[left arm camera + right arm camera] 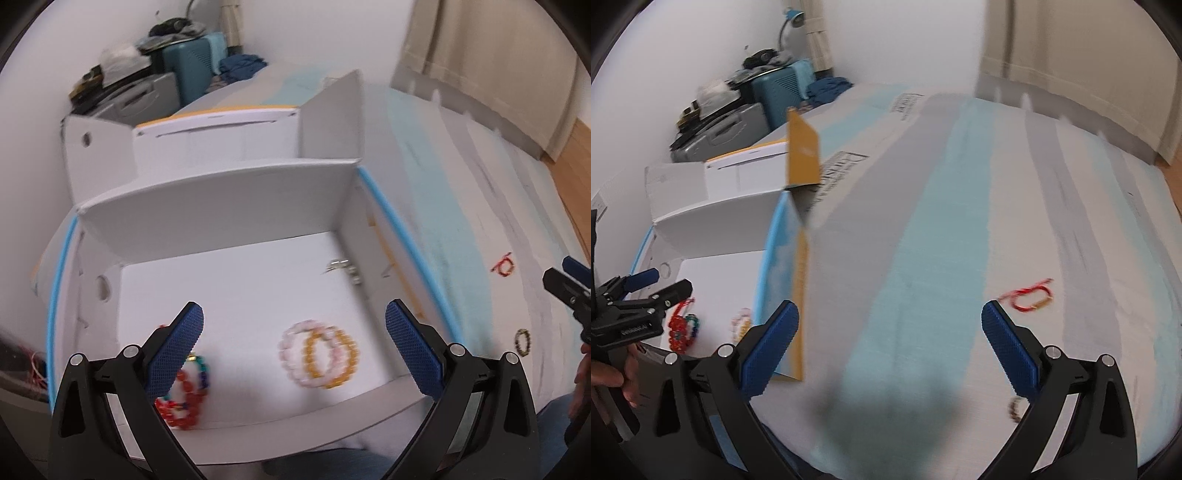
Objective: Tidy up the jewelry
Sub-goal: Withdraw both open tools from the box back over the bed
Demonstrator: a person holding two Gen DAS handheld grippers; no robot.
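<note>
My left gripper (293,328) hangs open and empty over an open white cardboard box (221,206). On the box floor lie pink and amber bead bracelets (317,354), red and multicoloured bead bracelets (184,391) partly behind my left finger, and a small silver piece (341,267). My right gripper (890,325) is open and empty above the striped bedsheet (923,240), right of the box. A red cord bracelet (1030,297) lies on the sheet beyond its right finger. A dark bead bracelet (1014,408) shows partly behind that finger.
The box's flaps (332,118) stand upright at its far side. Beyond the bed are teal and grey suitcases (192,70) piled with clutter. A curtain (480,55) hangs at the far right above a wooden floor (576,155). A hand (613,380) holds the left gripper.
</note>
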